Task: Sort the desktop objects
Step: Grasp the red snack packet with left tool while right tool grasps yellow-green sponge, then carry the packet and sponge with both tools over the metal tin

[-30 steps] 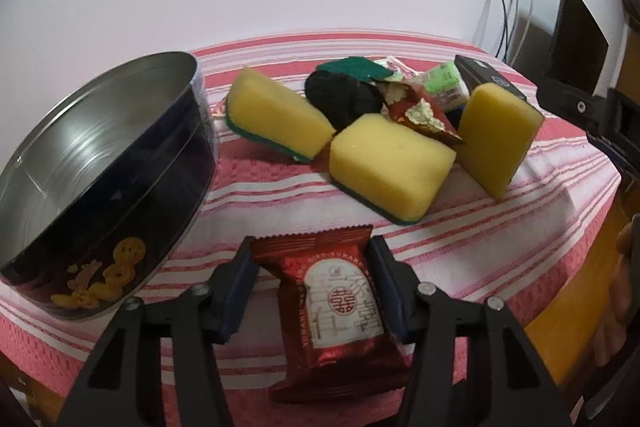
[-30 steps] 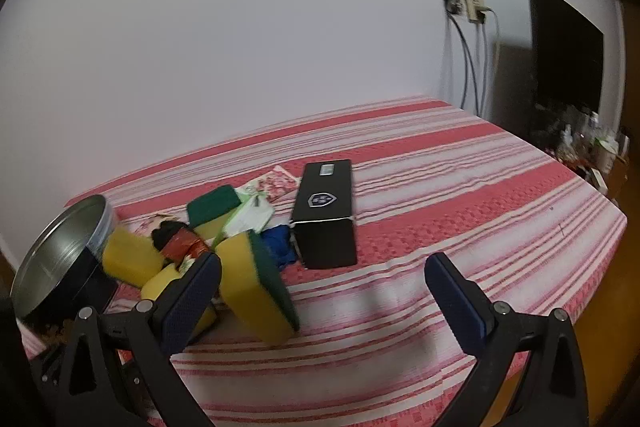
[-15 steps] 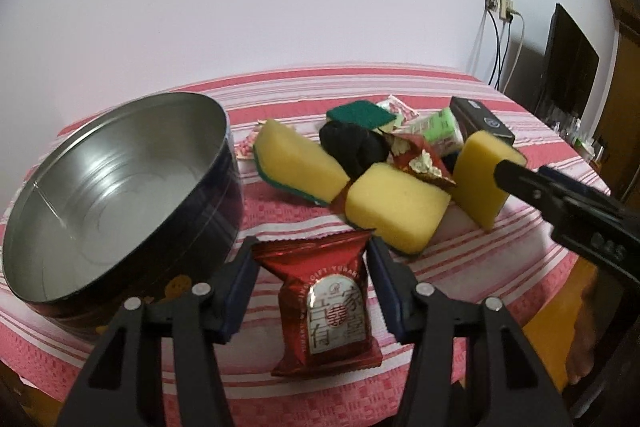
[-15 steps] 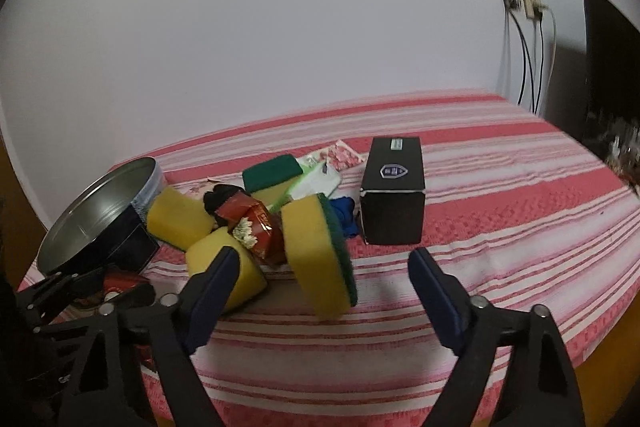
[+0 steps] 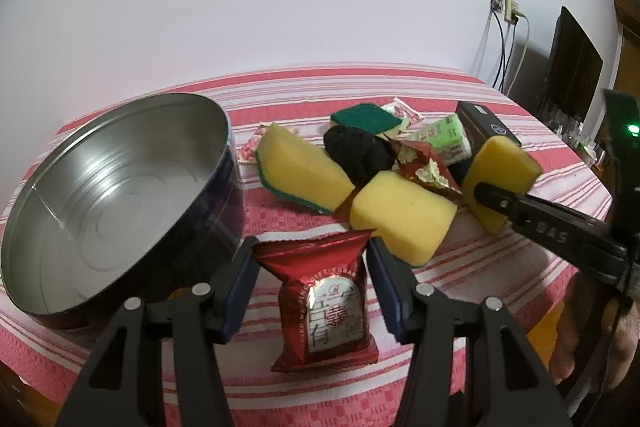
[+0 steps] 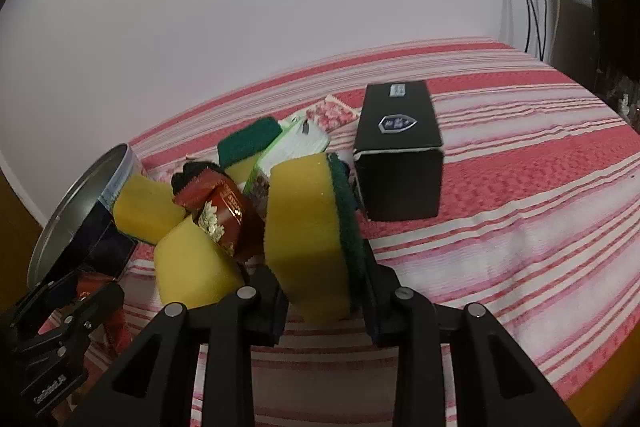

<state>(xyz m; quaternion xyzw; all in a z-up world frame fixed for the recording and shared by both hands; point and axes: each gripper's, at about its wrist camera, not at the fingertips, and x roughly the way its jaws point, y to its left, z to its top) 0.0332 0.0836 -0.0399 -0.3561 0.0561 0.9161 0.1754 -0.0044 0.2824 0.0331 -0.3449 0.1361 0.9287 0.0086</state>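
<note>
Left tool (image 5: 312, 283) clamped on shiny red foil snack packet (image 5: 324, 301), round silver metal tin (image 5: 116, 187) just left, presumably for dropping in. Right tool (image 6: 322, 301) closed onto upright yellow-and-green sponge (image 6: 308, 227), black box (image 6: 400, 151) ahead-right.

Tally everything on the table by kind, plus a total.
Sponges: 4
Red snack packets: 2
Pink patterned sachets: 2
Green-white packet: 1
Black box: 1
Black cloth item: 1
Round tin: 1
Total: 12
</note>
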